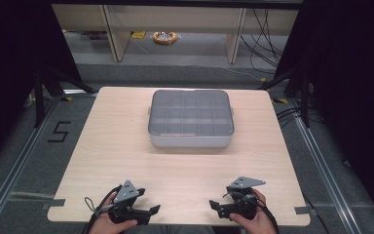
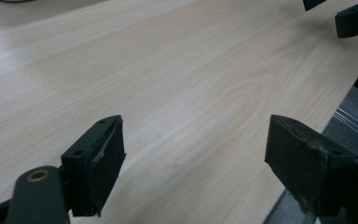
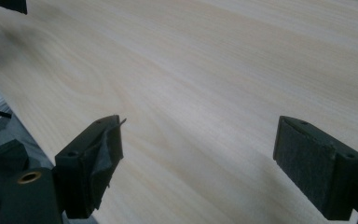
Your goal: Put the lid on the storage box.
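At the near edge of a pale wooden table, a person's two hands each hold a black two-jaw gripper, the left gripper and the right gripper, low over the wood with their jaws pointing inward toward one another. Both are spread wide and hold nothing — likely a ready pose, since nothing lies within reach of either.

The thing nearest them is a grey storage box with a clear lid, sitting well apart from the grippers toward the far middle of the table. Its lid is on, and a grid of compartments shows faintly through it; whether they hold anything I cannot tell.

The high view gives the whole layout: box, hands, dark floor around. From the left gripper view come bare wood grain between the parted jaws and the other gripper's tips at top right. The right gripper view mirrors this — close detail of worn, padded jaw faces.
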A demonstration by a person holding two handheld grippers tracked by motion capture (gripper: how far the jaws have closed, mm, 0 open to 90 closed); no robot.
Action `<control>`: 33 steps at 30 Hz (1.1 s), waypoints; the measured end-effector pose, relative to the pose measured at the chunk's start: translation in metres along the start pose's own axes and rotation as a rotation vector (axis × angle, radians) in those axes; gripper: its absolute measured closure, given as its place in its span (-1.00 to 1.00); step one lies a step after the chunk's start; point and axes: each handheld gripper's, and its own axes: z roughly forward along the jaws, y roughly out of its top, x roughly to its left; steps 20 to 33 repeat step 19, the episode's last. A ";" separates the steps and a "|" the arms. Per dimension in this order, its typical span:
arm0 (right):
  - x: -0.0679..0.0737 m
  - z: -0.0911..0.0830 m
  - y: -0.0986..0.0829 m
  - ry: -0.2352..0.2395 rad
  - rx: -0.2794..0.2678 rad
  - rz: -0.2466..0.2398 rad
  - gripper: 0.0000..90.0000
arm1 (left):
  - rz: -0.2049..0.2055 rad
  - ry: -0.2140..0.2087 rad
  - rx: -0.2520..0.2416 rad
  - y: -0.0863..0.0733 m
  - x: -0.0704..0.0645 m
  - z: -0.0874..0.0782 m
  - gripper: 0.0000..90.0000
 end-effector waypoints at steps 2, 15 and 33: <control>0.002 -0.002 -0.003 -0.021 -0.016 -0.038 -0.63 | 0.005 -0.003 0.001 -0.001 0.000 -0.002 -0.60; 0.002 -0.006 -0.010 -0.029 0.003 -0.059 -0.63 | 0.003 0.013 0.008 -0.001 0.002 -0.001 -0.66; 0.002 -0.004 -0.012 -0.019 0.016 -0.086 -0.63 | 0.012 0.008 0.009 -0.001 0.002 0.000 -0.66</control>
